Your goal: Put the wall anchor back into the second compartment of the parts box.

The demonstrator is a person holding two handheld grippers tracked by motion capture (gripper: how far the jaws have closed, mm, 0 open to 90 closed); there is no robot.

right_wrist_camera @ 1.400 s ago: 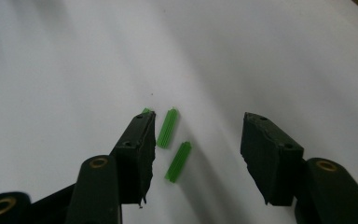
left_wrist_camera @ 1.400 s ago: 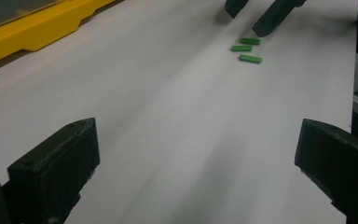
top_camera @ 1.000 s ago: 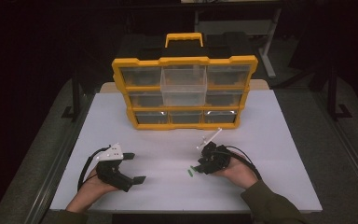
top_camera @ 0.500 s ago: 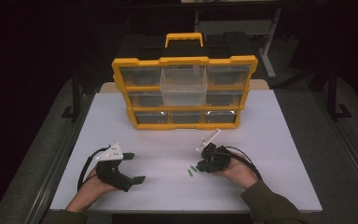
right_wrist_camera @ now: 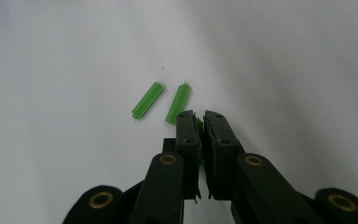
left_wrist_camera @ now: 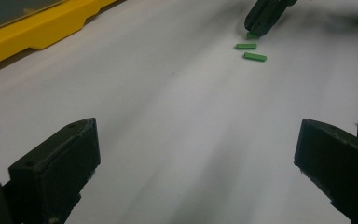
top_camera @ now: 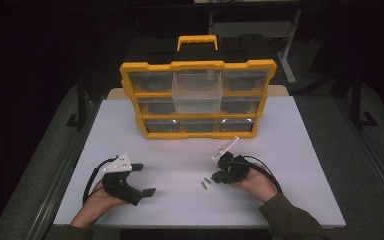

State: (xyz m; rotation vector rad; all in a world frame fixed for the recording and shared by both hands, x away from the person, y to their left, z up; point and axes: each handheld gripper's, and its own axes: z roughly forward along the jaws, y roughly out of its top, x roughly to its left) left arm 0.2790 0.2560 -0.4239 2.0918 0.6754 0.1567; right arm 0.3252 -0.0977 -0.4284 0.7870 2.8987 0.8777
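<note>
My right gripper [right_wrist_camera: 200, 122] is clamped on a green plug [right_wrist_camera: 198, 126] at frame center, two plugs [right_wrist_camera: 148, 100] beside it; left gripper [left_wrist_camera: 196, 163] gapes wide.

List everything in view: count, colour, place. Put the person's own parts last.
Yellow plastic organizer case with clear drawers: one, yellow and clear, far middle of the table.
White tabletop: one, white, under everything.
Small green ribbed plastic plugs: two loose, green, lying apart on the tabletop just ahead of the right gripper; a third green piece pinched between its jaws.
Left gripper: one, black, near left, jaws wide apart.
Right gripper: one, black, near right, jaws closed.
</note>
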